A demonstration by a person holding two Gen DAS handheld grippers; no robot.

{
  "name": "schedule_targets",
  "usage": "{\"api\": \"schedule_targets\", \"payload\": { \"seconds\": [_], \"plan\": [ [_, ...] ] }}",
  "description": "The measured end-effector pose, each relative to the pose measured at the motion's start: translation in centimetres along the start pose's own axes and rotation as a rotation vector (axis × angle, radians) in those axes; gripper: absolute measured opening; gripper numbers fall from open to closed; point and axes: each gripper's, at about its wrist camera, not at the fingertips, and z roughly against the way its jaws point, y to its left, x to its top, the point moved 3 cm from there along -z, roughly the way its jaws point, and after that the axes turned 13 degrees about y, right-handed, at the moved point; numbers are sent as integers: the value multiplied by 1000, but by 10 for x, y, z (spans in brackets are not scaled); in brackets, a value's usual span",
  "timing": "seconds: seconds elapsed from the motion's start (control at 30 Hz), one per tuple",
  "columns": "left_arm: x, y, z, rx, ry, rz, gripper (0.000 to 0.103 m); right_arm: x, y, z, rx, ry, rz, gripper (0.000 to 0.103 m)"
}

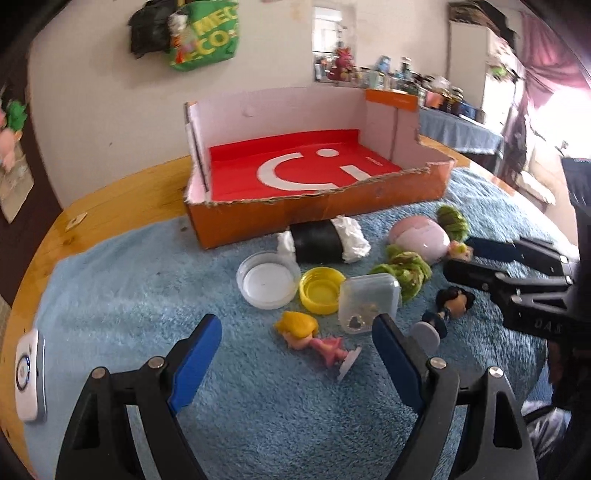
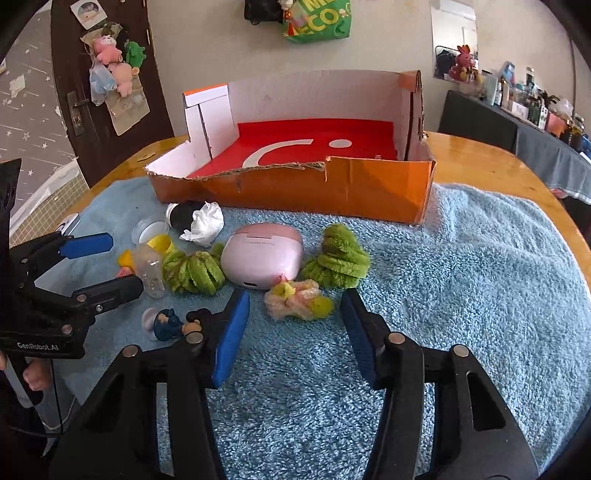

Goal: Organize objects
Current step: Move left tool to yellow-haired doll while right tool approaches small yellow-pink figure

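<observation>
- While the orange box sits empty at the far edge of the blue towel, every toy lies loose in front of it
- Left gripper stands wide and empty over the blonde figurine; closing carelessly could knock the clear case
- Right gripper is narrower, holding nothing, near the pink-yellow scrunchie; soft fabric may slip or snag the towel pile

Green bag on wall, plush toys on dark door.
</observation>
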Motion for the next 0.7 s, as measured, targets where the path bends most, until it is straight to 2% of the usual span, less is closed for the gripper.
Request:
{"api": "schedule_targets", "payload": {
  "seconds": [0.1,0.17,0.3,0.6,0.7],
  "plan": [
    [1,-3,1,-7,-6,-48,83,0,-1,0,10,-1,-2,43],
    [3,0,0,-11,-11,-46,80,-1,-2,0,15,-2,-3,36],
    [8,2,-2,-17,-9,-51,68,-1,-1,0,18,-1,1,34],
    [2,-10,-5,-16,-12,-150,66,-2,-1,1,25,-1,1,33],
    [5,-11,-8,-2,-5,-147,63,-3,0,1,25,-1,4,33]
  ]
}}
